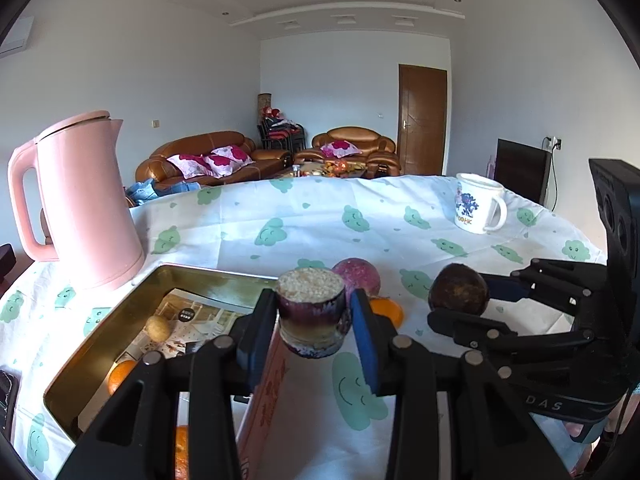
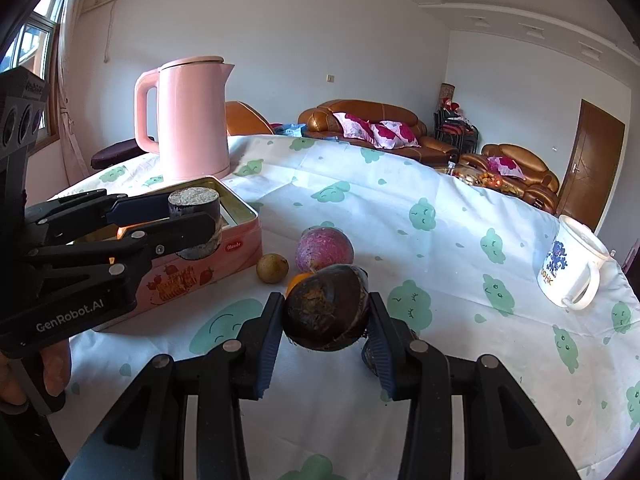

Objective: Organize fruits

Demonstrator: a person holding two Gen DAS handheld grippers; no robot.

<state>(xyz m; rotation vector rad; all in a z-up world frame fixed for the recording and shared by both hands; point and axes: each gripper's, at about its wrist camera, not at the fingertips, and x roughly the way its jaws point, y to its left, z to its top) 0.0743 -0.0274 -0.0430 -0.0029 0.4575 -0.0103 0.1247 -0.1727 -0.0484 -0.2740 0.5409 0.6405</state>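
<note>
A cut sugarcane piece [image 1: 311,312] is clamped in the left tool [image 1: 312,320], held above the near edge of the pink tin [image 2: 200,268]. The right tool [image 2: 326,320] pinches a dark round fruit [image 2: 326,306] just over the tabletop [image 2: 440,240] (cloud-print cloth). Behind it lie a purple fruit [image 2: 324,248], a small brown fruit [image 2: 272,268] and an orange [image 2: 298,280]; a pink kettle [image 2: 192,120] stands beyond the tin.

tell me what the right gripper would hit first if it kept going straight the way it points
Likely the orange just beyond the dark round fruit held by the right gripper, then the purple fruit; depth is uncertain.
</note>
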